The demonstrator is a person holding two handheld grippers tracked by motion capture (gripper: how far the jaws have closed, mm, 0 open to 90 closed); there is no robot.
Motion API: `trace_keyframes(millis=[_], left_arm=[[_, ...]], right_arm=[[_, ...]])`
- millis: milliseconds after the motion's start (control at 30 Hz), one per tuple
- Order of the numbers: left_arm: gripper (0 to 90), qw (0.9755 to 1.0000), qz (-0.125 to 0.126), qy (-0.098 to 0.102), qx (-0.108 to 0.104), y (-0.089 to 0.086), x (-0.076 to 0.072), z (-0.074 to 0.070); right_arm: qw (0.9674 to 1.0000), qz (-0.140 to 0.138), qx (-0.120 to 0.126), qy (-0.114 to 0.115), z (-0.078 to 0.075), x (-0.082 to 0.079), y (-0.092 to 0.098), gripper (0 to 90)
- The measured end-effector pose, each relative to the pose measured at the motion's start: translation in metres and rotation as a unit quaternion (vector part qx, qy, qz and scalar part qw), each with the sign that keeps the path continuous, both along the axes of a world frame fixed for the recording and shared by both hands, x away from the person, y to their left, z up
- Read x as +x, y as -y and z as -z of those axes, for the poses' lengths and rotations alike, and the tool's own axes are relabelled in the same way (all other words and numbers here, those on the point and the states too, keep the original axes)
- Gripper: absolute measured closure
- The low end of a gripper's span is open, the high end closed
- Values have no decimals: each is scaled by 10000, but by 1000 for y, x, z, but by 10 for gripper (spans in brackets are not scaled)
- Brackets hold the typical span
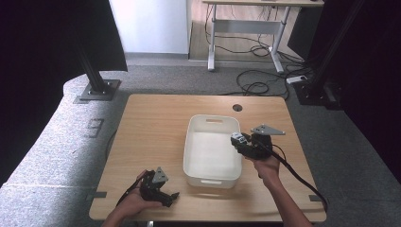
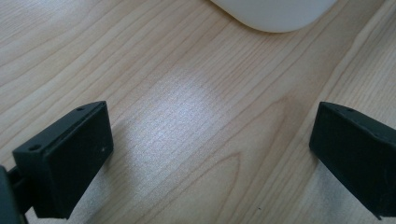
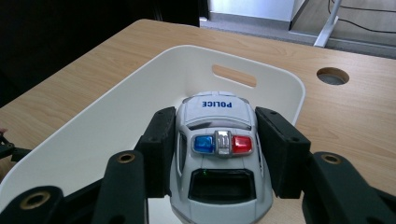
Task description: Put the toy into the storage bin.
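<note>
A white toy police car (image 3: 219,149) with blue and red roof lights sits between the black jaws of my right gripper (image 3: 212,144), which is shut on its sides. In the high view that gripper (image 1: 242,142) holds the toy car (image 1: 237,139) over the right rim of the white tub (image 1: 191,156). My left gripper (image 1: 171,197) rests near the table's front left edge, jaws wide apart. In the left gripper view, bare wood lies between its fingers (image 2: 70,158), and a corner of the white tub (image 2: 275,14) shows ahead.
The white tub (image 3: 140,88) has handle slots at both ends and nothing inside. A round cable hole (image 1: 237,107) sits in the wooden table (image 1: 151,123) behind the tub. A black cable (image 1: 302,182) trails from the right gripper across the table's right side.
</note>
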State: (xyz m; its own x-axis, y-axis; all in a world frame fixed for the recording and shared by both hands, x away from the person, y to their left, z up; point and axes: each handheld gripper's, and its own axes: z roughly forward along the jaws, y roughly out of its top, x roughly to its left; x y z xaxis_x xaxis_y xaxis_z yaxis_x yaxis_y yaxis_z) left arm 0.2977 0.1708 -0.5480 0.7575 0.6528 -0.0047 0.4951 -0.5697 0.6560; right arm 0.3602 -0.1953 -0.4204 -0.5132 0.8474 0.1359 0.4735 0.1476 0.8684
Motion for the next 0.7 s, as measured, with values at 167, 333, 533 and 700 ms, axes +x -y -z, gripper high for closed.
trace_keyframes(millis=[167,333,533,700], left_arm=[[0,10000,-2,0,4,0,0,0],[0,10000,-4,-4,7,0,0,0],[0,10000,-7,-4,11,0,0,0],[0,10000,-8,-3,6,0,0,0]], right_arm=[[10000,-31,-48,-14,0,1,-5,502],[9999,-109,-71,14,-6,2,-16,503],[9998,-179,-66,9,-7,3,-25,503],[9998,-171,-117,-57,-4,6,-28,503]])
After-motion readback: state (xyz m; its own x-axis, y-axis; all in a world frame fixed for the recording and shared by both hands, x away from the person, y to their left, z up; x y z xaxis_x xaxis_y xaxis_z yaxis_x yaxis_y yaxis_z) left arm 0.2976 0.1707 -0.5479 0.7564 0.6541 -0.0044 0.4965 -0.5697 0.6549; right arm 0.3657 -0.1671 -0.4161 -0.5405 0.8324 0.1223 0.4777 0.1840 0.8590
